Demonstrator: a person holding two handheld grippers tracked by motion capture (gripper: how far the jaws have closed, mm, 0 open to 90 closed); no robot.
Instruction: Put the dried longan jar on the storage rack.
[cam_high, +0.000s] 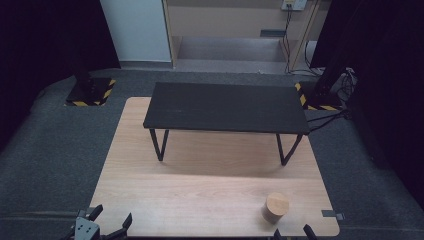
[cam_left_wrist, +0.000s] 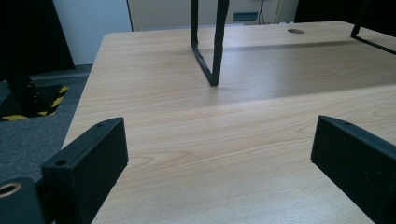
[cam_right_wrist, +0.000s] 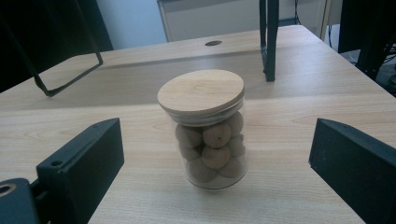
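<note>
The right gripper (cam_right_wrist: 217, 154) sits at the near edge of the table, just in front of the jar (cam_right_wrist: 205, 133). Its two black, blocky jaws stand wide apart, one to each side of the jar, with clear wood showing between each jaw and the glass; nothing is clamped. The jar stands upright on the table's near right part. It is a clear glass cylinder, closed by a flat round lid (cam_right_wrist: 201, 91) of pale wood, and holds rough, brown, rounded lumps (cam_right_wrist: 210, 149) stacked to just below the lid.

Well to the left of the jar, along the same near edge, the left gripper (cam_high: 111, 216) also has its jaws spread, with bare tabletop between them and a grey plate on top.

The table (cam_high: 200, 185) is light wood with a visible straight grain and rounded corners.

Beyond the jar stands a black shelf (cam_high: 225, 107), a flat matte rectangular board on thin, bent metal legs (cam_high: 159, 145). Its right leg lies behind the jar, well apart; open tabletop lies between jar and shelf.

Past the shelf, dark grey carpet (cam_high: 45, 145) surrounds the table, with yellow-and-black striped bases (cam_high: 90, 92) at both far corners.
</note>
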